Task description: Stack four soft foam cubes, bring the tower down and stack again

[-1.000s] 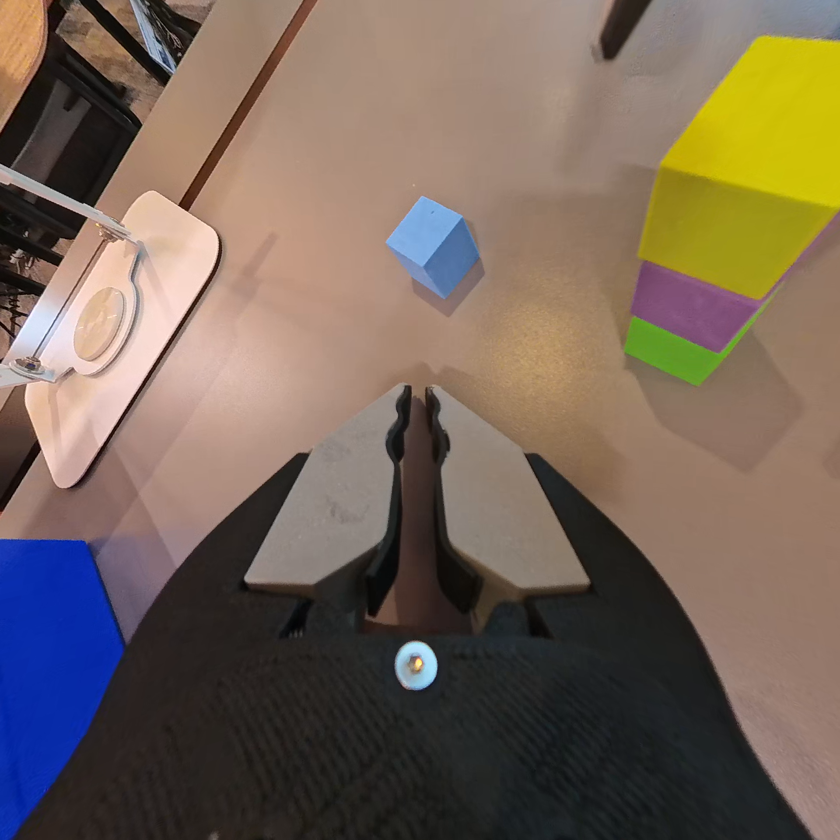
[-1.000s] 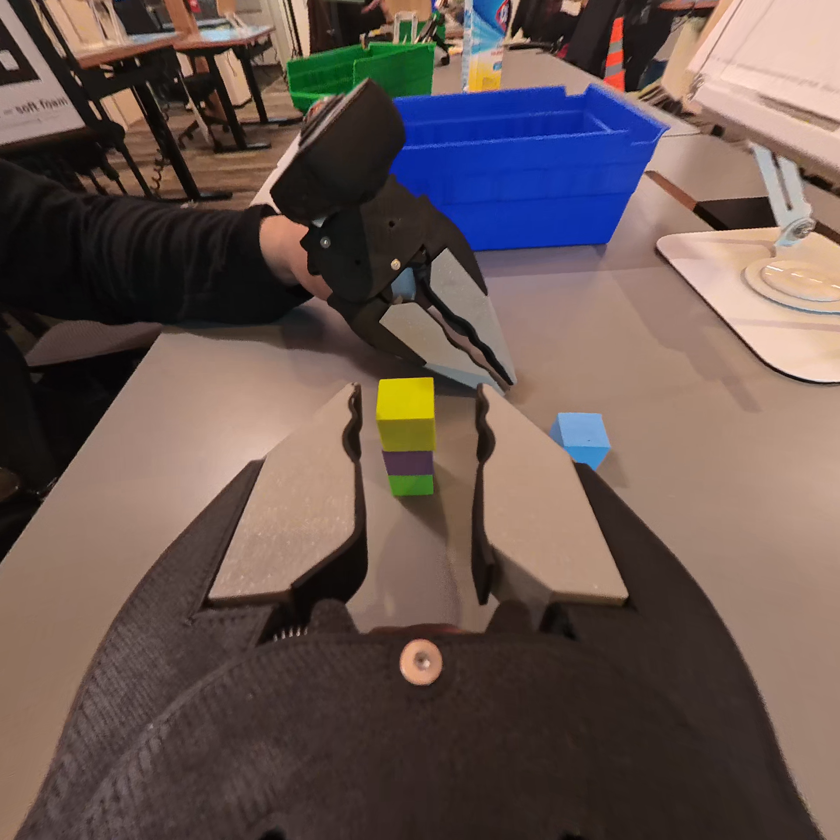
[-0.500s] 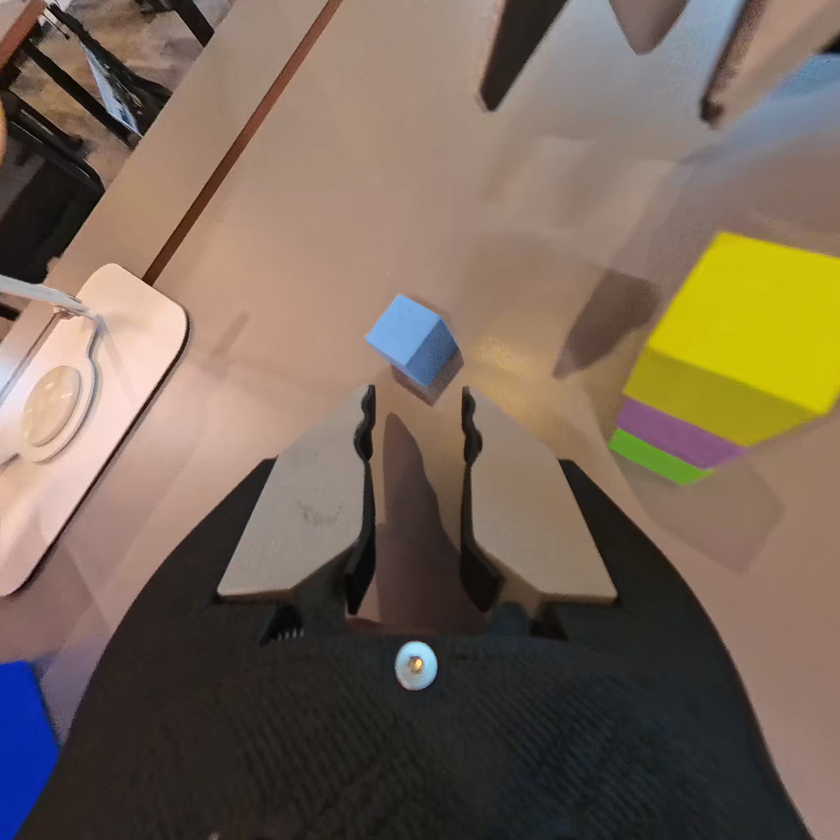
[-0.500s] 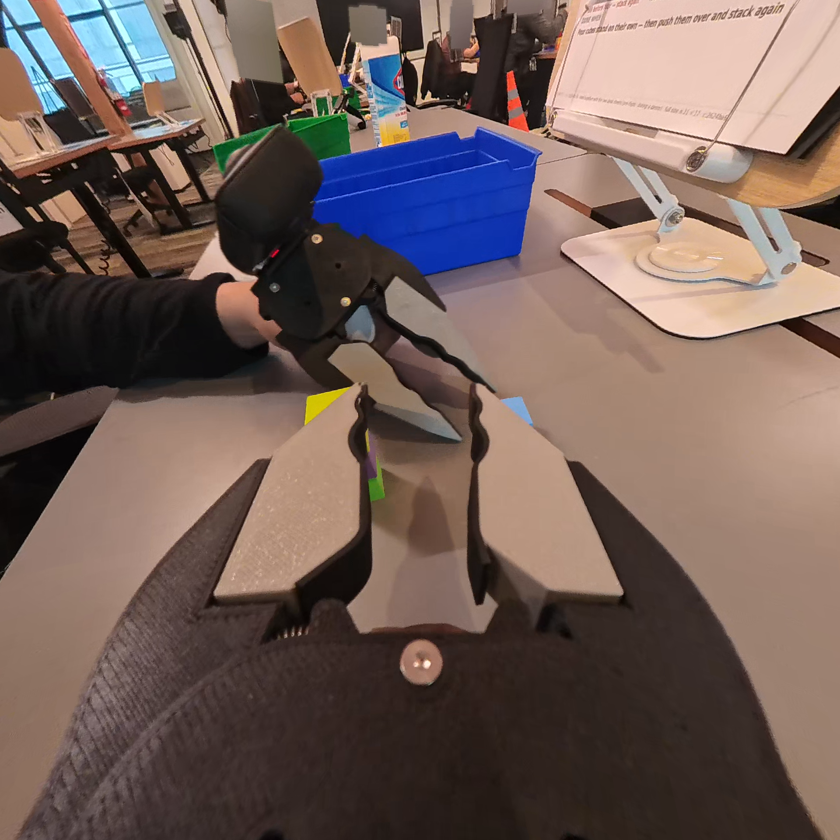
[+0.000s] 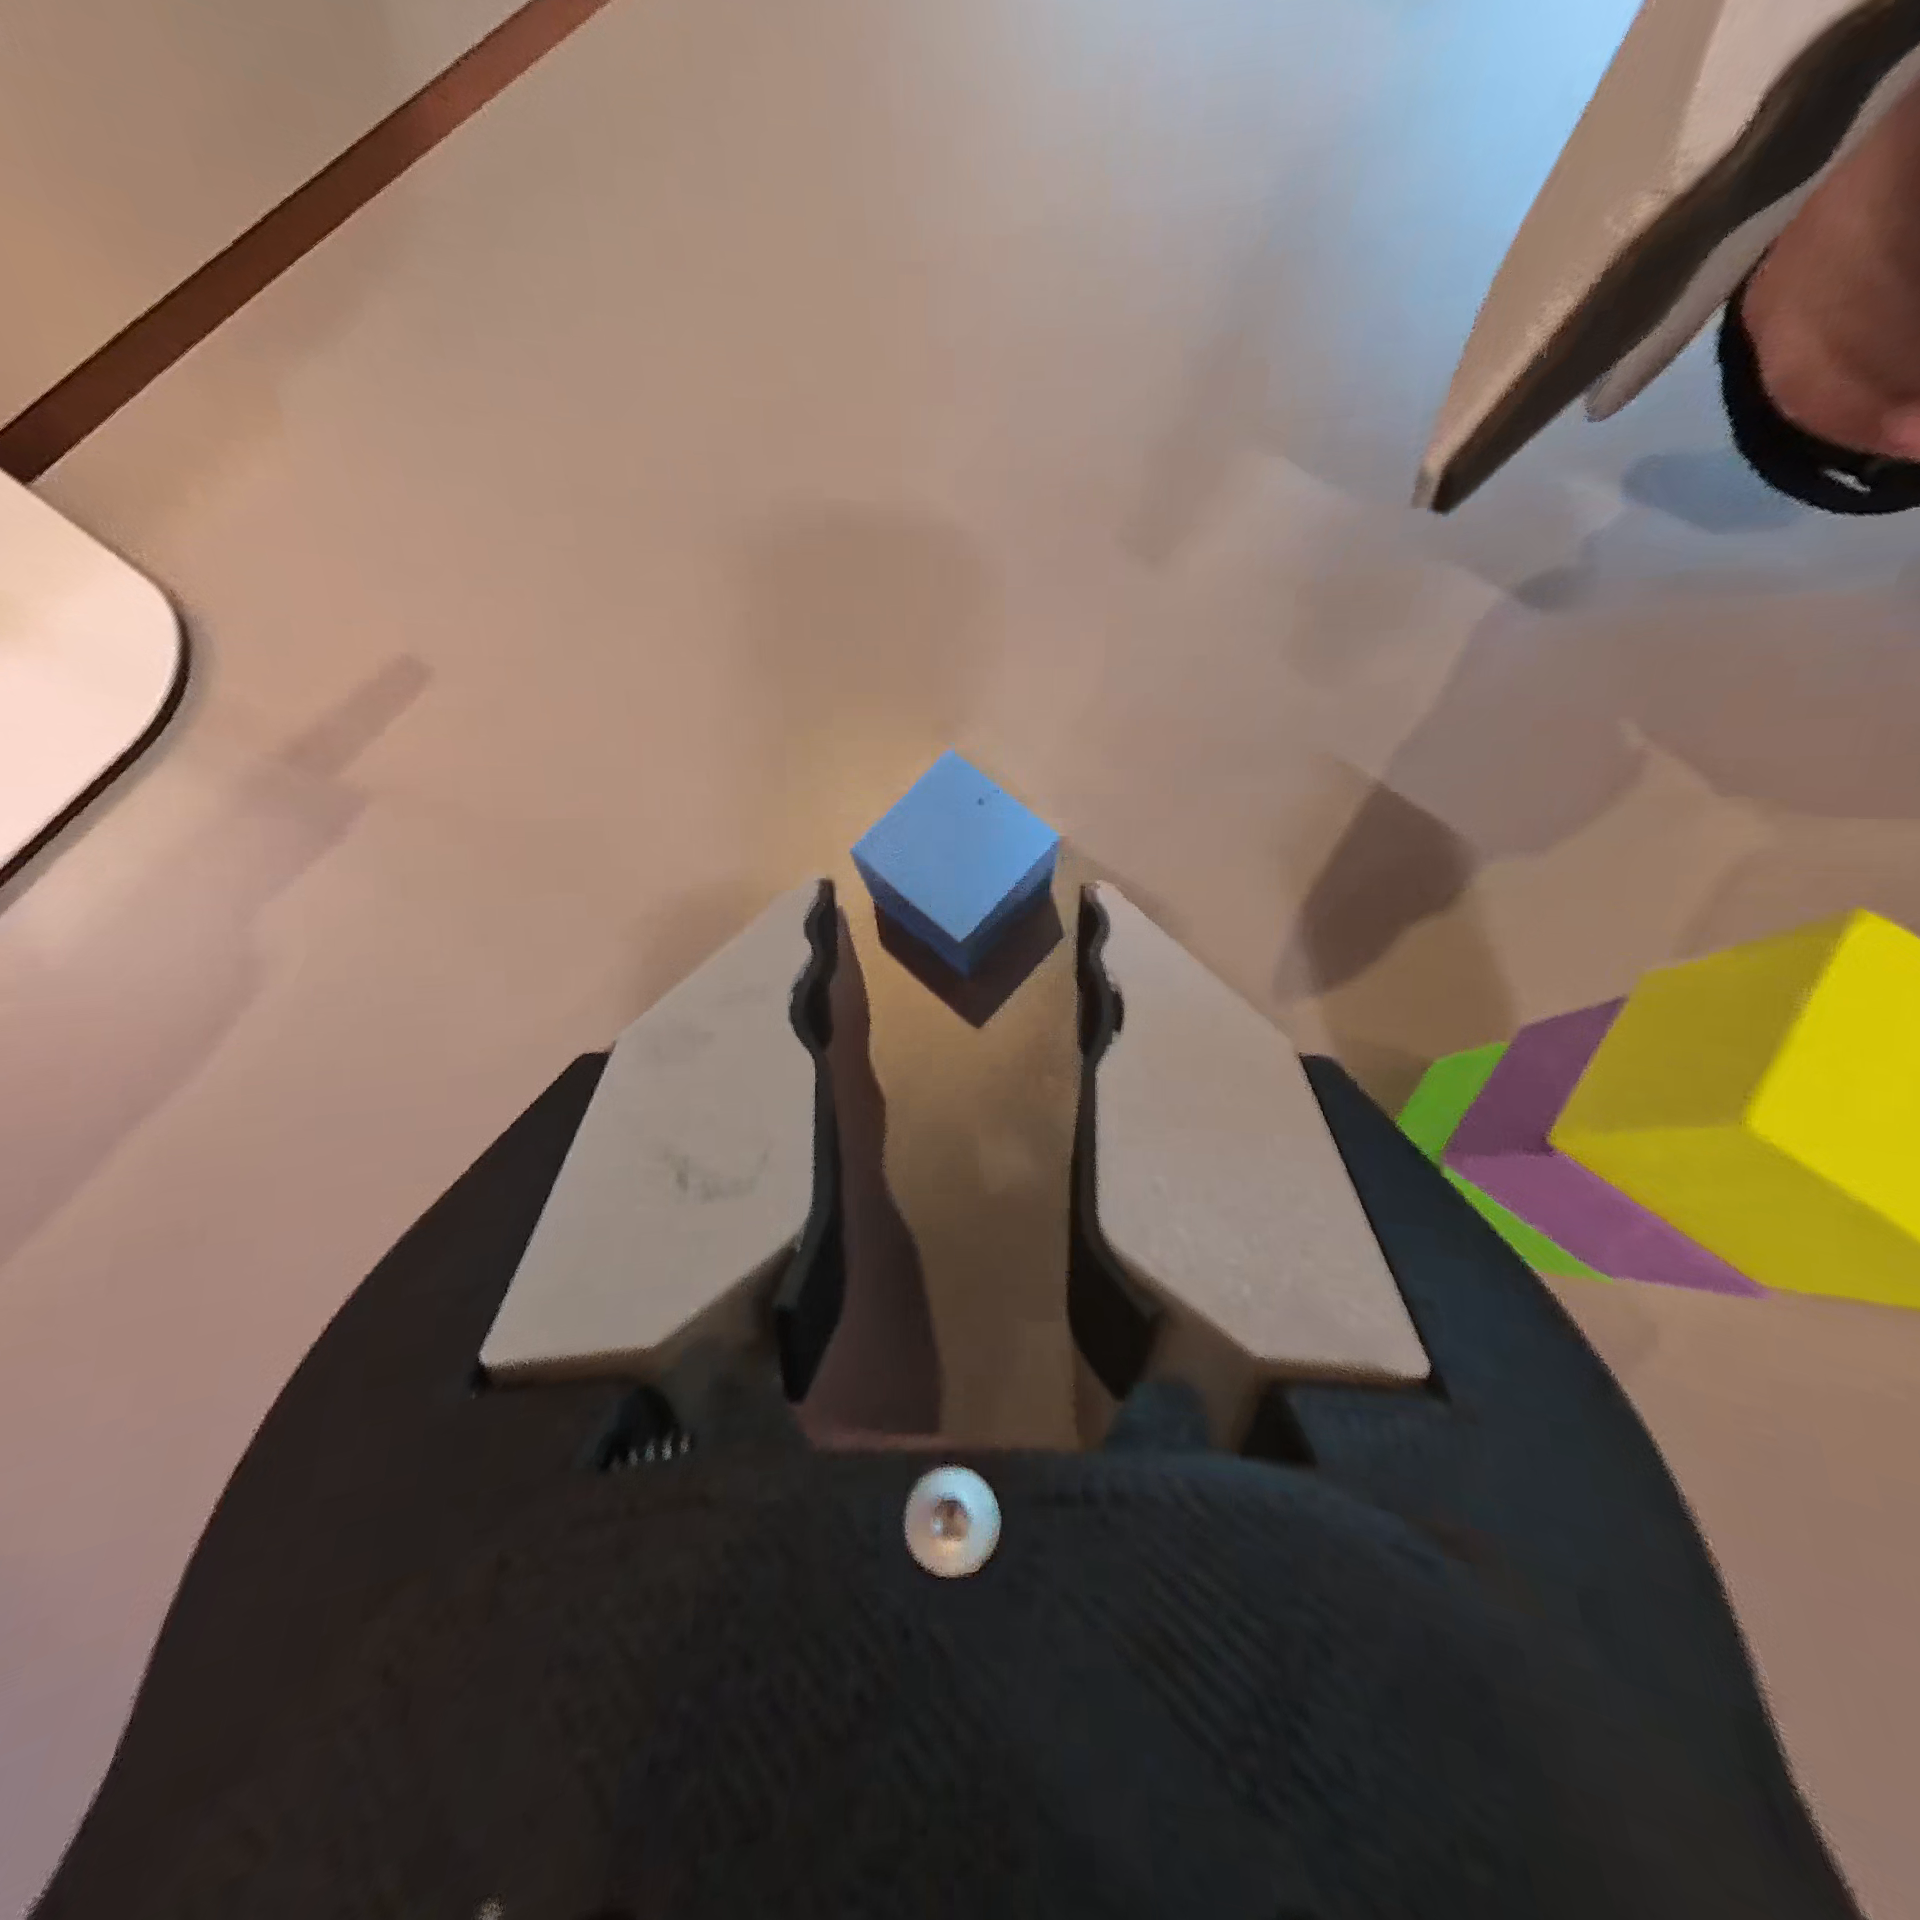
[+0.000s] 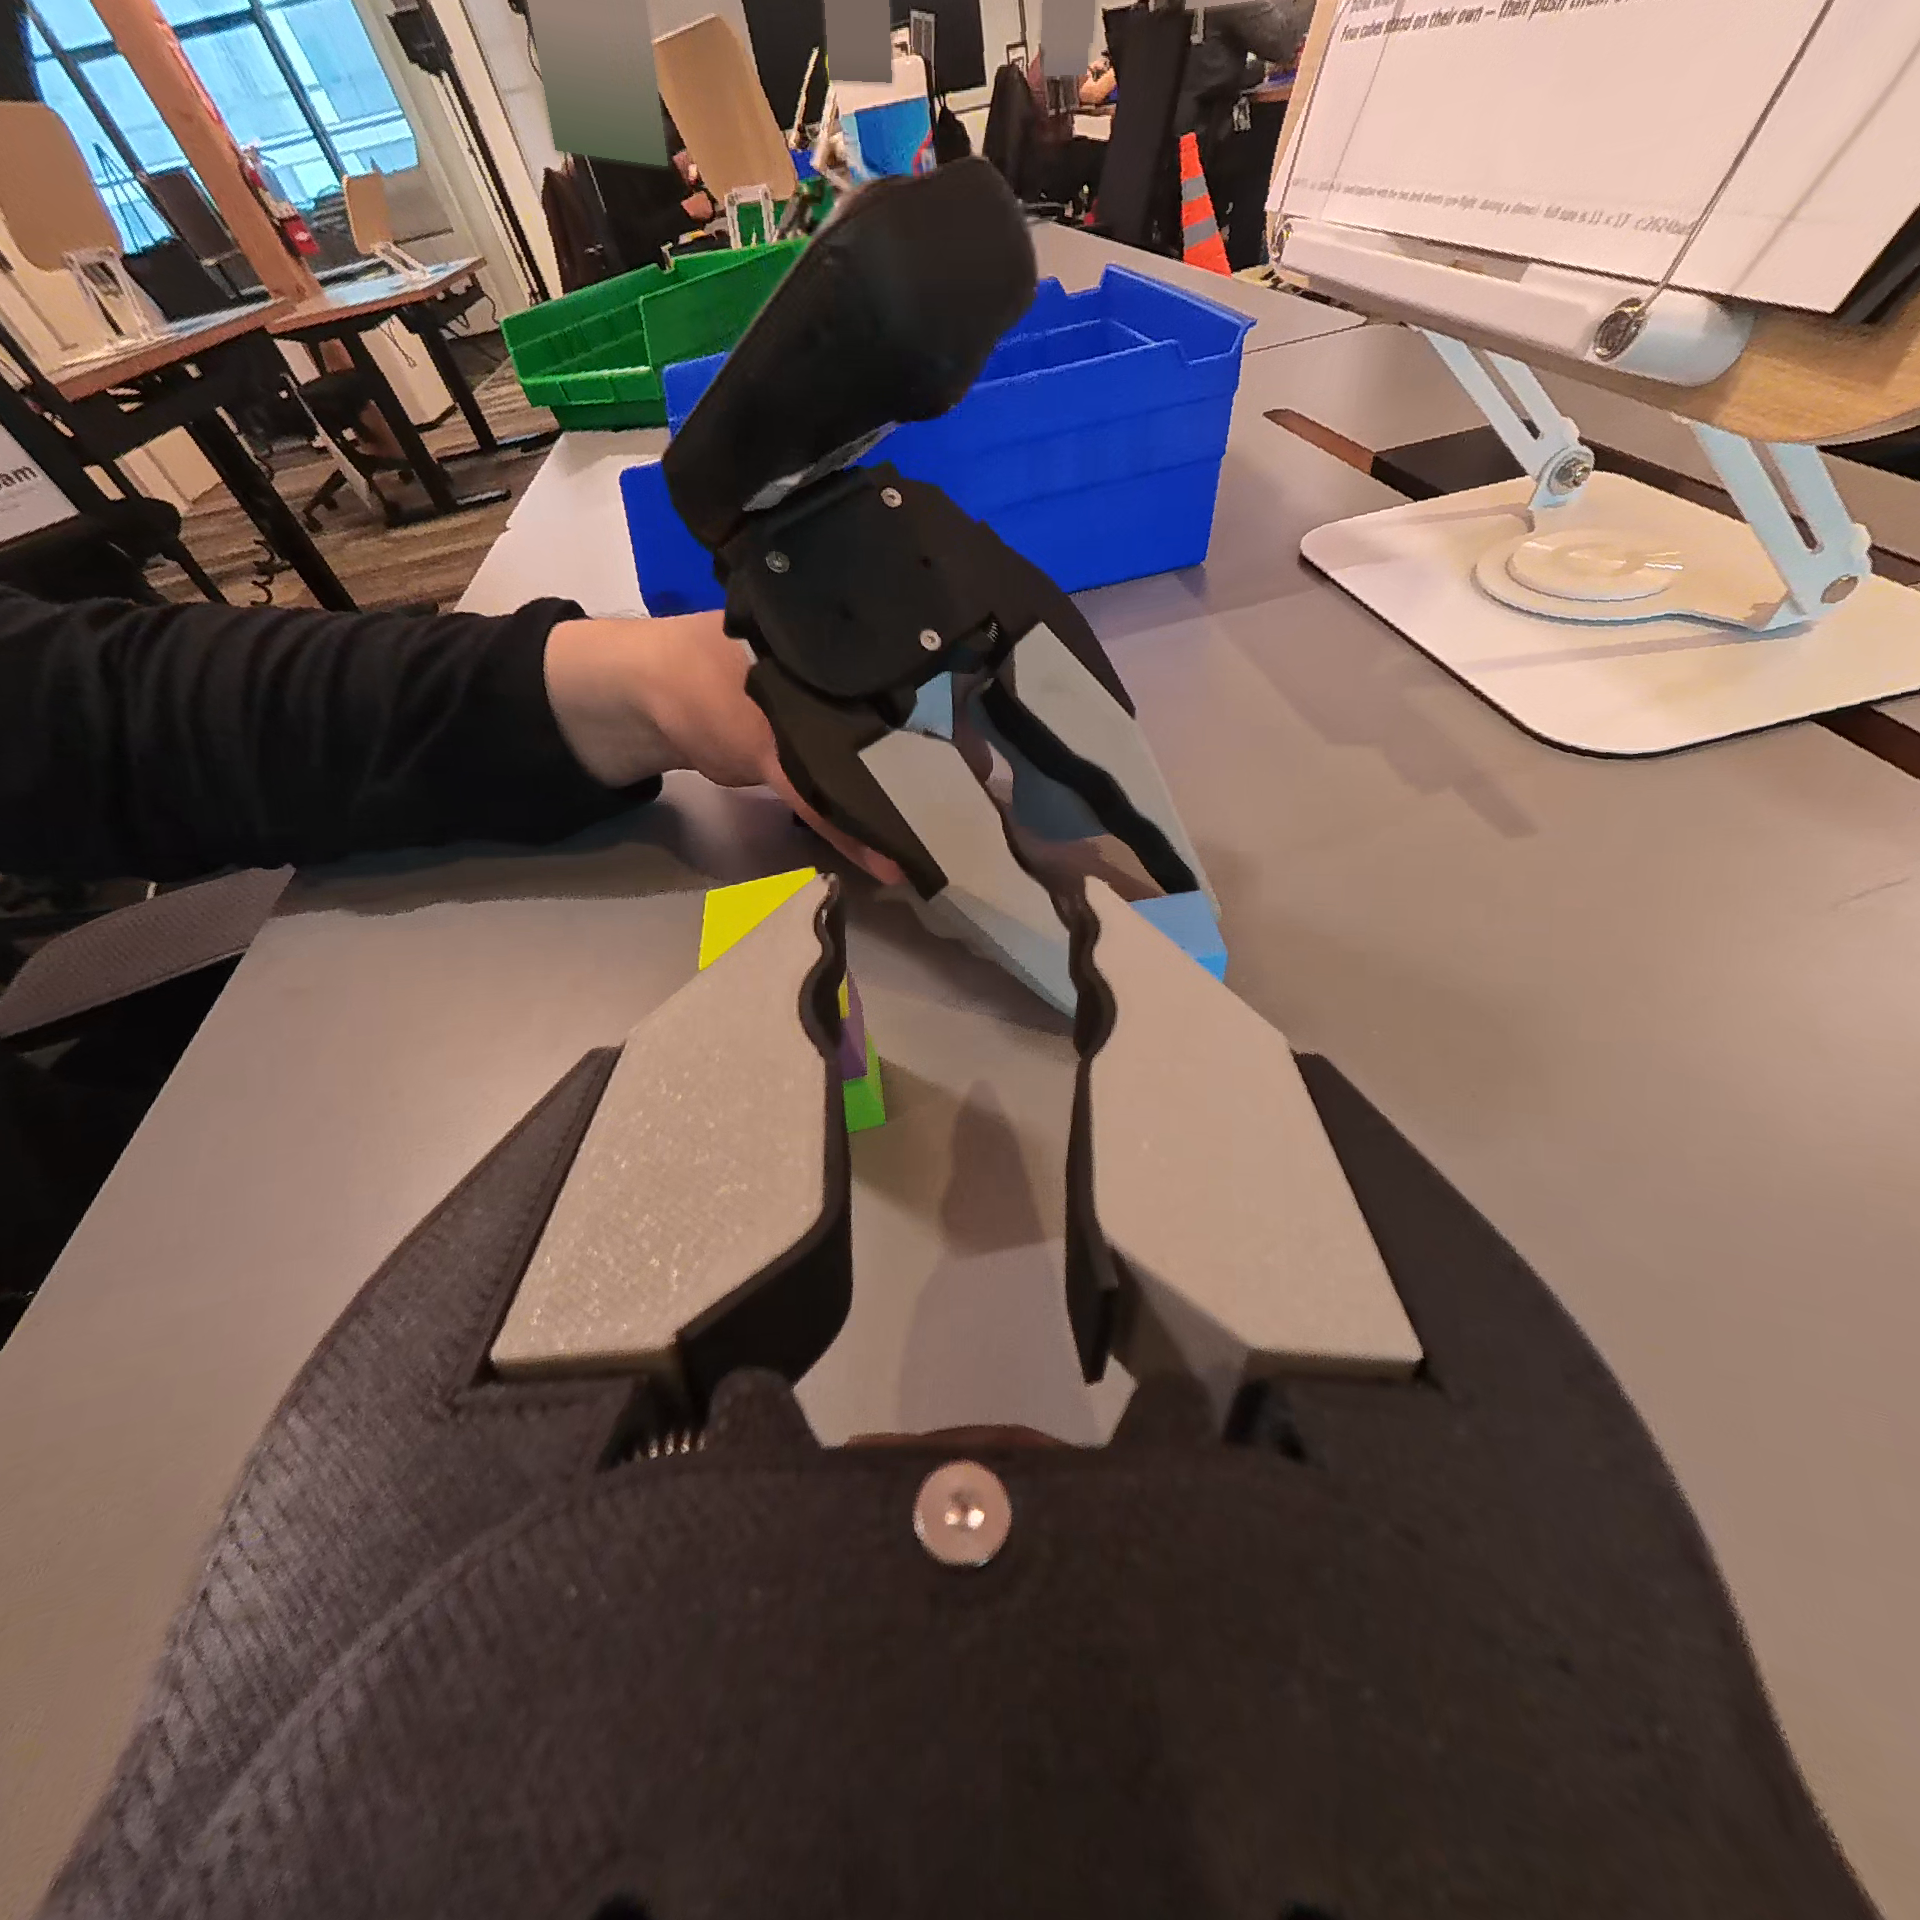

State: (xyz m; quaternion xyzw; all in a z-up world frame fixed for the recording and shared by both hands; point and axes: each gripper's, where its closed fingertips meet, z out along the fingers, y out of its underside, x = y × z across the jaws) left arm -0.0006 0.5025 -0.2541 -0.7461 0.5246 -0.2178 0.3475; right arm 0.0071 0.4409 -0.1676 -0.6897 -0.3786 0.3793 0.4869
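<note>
The left gripper (image 5: 951, 914) hangs just above the grey tabletop (image 5: 623, 520), its two flat grey fingers spread wide with nothing between them, and the small light-blue foam cube (image 5: 954, 891) sits on the table right at the mouth of that gap, turned corner-on toward the camera and clear of both tips. Off to the right of it stands a three-block tower: a lime-green foam cube (image 5: 1455, 1101) at the bottom, a purple foam cube (image 5: 1538, 1143) on top of that, and a bright yellow foam cube (image 5: 1766, 1132) crowning the stack. From the right wrist view, the right gripper (image 6: 958, 935) is parted too, fingers well apart and gripping nothing, held over the table with the tower peeking out behind its left finger, the yellow block (image 6: 748, 914) above, the purple (image 6: 854, 1049) and green (image 6: 864, 1107) slivers below. Straight ahead, a hand (image 6: 665, 707) in a black sleeve steers the left gripper (image 6: 1117, 951) down at the blue cube (image 6: 1184, 930), which is mostly hidden behind those fingers, so whether they touch it from this angle is hard to say. Farther back on the table rest a deep blue plastic bin (image 6: 1091, 457), a green plastic bin (image 6: 613, 343) behind it, and a white document stand (image 6: 1621, 582) on its flat base at the right.
</note>
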